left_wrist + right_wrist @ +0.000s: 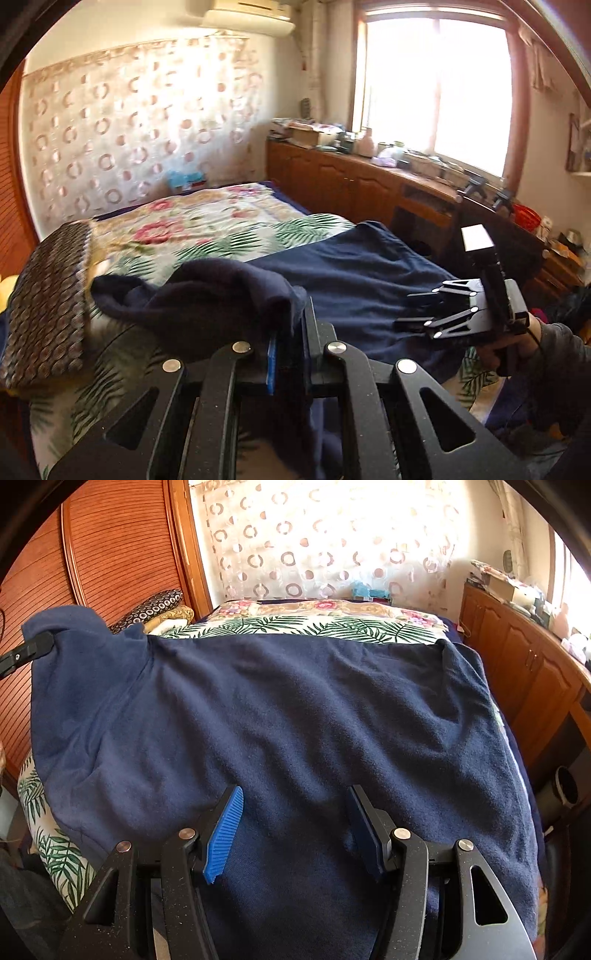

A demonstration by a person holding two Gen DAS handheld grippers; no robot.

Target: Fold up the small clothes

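Left gripper (288, 354) is clamped on the navy fleece garment's (295, 709) lifted corner over the bed (207, 225); right gripper (295, 834), jaws apart, grips nothing. Thin bite could slip mid-fold, dropping the corner.

- Left wrist view: low over the bed (207, 221), close behind its own fingers, facing the window (436, 92).
- Right wrist view: close above the garment (295, 716), facing the curtain (325, 542).
- Both share bed, garment, curtain.
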